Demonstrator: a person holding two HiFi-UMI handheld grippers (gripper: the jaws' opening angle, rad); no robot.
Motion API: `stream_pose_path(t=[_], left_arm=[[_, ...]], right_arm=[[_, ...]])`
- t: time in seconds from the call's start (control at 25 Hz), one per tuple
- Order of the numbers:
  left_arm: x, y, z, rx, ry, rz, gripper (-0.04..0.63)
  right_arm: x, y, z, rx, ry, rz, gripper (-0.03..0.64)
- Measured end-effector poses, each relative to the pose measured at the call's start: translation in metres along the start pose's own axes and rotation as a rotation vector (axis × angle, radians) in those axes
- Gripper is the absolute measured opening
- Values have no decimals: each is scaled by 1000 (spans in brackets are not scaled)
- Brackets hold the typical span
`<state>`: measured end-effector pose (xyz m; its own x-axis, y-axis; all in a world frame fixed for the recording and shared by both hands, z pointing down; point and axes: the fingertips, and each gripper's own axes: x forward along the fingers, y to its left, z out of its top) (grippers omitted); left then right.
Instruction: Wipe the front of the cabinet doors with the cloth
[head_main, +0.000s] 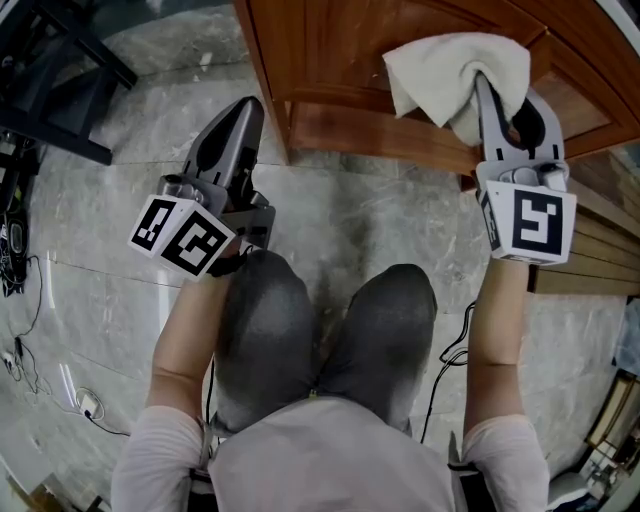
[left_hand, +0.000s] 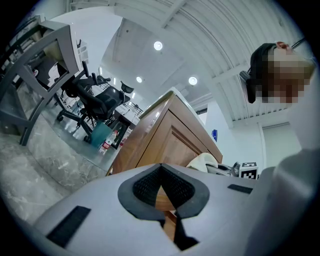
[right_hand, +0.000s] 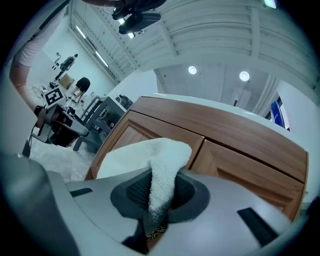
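Observation:
A white terry cloth (head_main: 450, 75) lies against the front of the brown wooden cabinet doors (head_main: 340, 50), near the lower rail. My right gripper (head_main: 487, 95) is shut on the cloth, and a fold of the cloth (right_hand: 162, 172) runs up between its jaws in the right gripper view. The left door panel (right_hand: 125, 137) sits just behind the cloth. My left gripper (head_main: 245, 115) hangs left of the cabinet corner, jaws closed on nothing. In the left gripper view, the left gripper (left_hand: 162, 187) points up at the cabinet (left_hand: 170, 140).
The person's knees (head_main: 330, 320) are below, on a grey marble floor (head_main: 120, 300). A dark frame (head_main: 60, 70) stands at upper left, with cables (head_main: 20, 350) along the left edge. Wooden slats (head_main: 590, 240) lie at right. An office chair (left_hand: 100, 100) stands far off.

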<state>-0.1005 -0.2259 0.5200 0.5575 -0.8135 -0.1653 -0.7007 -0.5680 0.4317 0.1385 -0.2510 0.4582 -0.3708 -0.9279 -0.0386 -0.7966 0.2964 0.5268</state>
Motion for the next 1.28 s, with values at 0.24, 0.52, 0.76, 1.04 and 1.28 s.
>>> stream_pose_path(t=[0.24, 0.52, 0.76, 1.04, 1.28], left_arm=[[-5, 3, 0, -3, -9, 3, 17], [-15, 19, -1, -20, -23, 28, 17], [-30, 33, 10, -21, -46, 52, 17], [-38, 41, 20, -22, -56, 54, 17], [-37, 46, 15, -39, -51, 49, 17]], right_arm=[[-8, 25, 16, 18, -36, 45, 71], [28, 105, 41, -8, -131, 217, 71], [72, 173, 35, -78, -65, 338, 71], [94, 200, 37, -98, -80, 343, 71], [84, 182, 18, -121, -31, 314, 71]])
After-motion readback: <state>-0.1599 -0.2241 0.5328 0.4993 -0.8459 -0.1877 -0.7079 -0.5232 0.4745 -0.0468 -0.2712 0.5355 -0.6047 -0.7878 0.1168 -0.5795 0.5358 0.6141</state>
